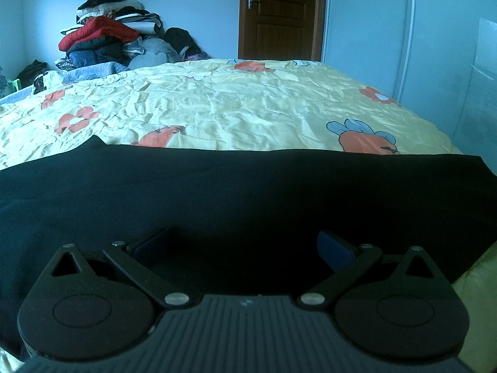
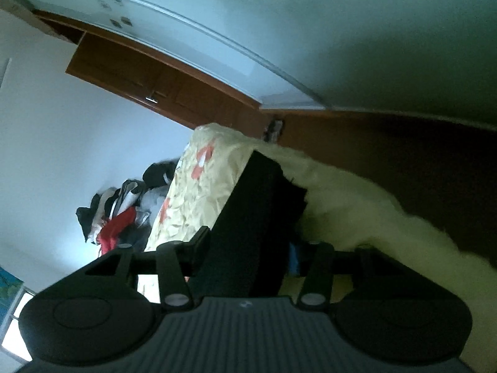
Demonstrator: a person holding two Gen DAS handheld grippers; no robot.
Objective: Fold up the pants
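Observation:
Black pants lie spread across the near part of a bed with a yellow flowered cover. My left gripper hovers low over the pants with its fingers wide apart and nothing between them. The right wrist view is rolled sideways. There my right gripper is closed on the edge of the black pants at the side of the bed, with the cloth pinched between the fingers.
A heap of clothes is piled at the far left end of the bed. A brown door and a white wardrobe stand behind the bed. The bed's right edge drops off near the pants.

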